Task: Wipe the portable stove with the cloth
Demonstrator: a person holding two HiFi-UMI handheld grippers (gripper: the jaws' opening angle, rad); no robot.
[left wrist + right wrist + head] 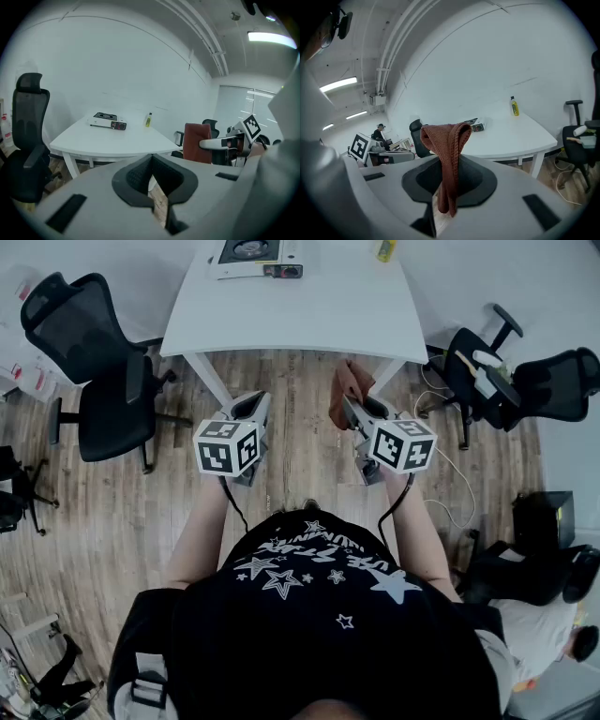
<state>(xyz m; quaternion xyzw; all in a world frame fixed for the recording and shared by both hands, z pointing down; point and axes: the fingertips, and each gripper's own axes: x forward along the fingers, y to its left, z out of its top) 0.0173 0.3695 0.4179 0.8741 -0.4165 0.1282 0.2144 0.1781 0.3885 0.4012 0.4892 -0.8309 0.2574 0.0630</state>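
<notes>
The right gripper (pixel 354 411) pinches a rust-brown knitted cloth (pixel 449 154) between its jaws, just short of the near edge of the white table (pixel 281 320). The left gripper (pixel 249 413) is also held short of that edge, its jaws pressed together on nothing. The portable stove (pixel 251 253) sits at the table's far edge, with a yellow bottle (pixel 384 249) also on the table.

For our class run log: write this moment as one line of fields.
phase: wiping not begun | right gripper: shut on cloth | left gripper: shut, empty | portable stove: on table, untouched
</notes>
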